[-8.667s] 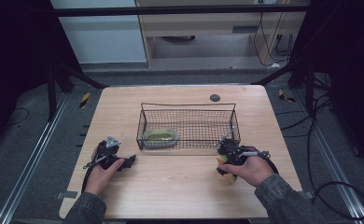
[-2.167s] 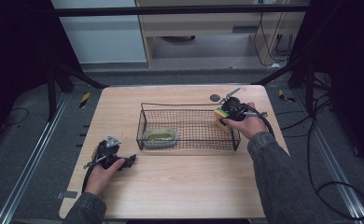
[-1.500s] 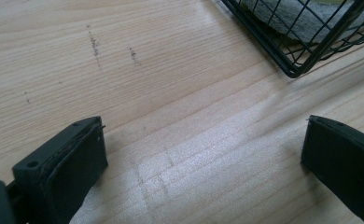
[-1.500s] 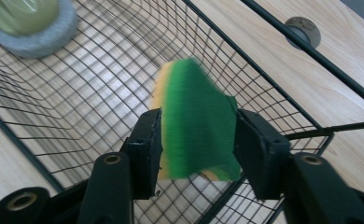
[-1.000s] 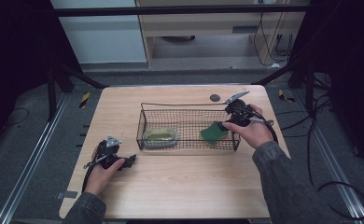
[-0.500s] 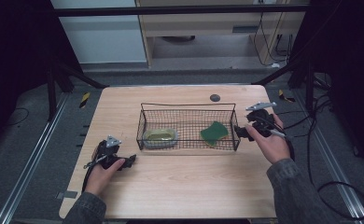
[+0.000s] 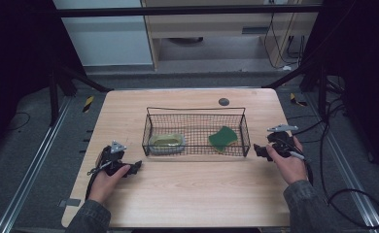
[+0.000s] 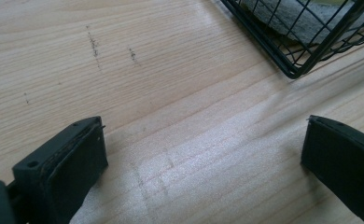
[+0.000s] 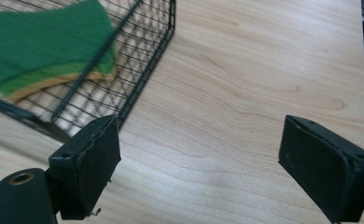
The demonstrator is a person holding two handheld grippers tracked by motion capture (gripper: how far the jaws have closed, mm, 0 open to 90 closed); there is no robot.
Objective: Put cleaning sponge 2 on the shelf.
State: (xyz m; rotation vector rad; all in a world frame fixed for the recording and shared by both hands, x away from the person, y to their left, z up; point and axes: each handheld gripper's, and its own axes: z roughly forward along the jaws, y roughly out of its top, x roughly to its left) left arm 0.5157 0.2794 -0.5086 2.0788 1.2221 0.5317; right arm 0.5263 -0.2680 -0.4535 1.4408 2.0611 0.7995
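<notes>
A black wire basket [image 7: 196,108] stands mid-table. Inside it a green sponge [image 7: 222,137] with a yellow underside lies at the right end, and a pale grey-green pad [image 7: 166,142] lies at the left end. My right gripper [image 7: 258,150] sits low by the table just right of the basket. It is open with bare wood between its jaws, which have just closed a little. The right gripper view has that sponge [image 9: 45,46] behind the basket's corner wires [image 9: 147,70]. My left gripper [image 7: 135,166] rests open on the table, front left of the basket, nothing between its jaws [image 8: 208,158].
A small dark disc [image 7: 223,102] lies on the wood behind the basket. The table's right edge [image 7: 294,160] is close beside my right hand, with cables trailing over it. The basket's near left corner [image 8: 292,70] is just ahead of the left jaws.
My right gripper carried the sponge over the basket's right end, let it go inside, then drew back right and down to the table. The left hand stayed put.
</notes>
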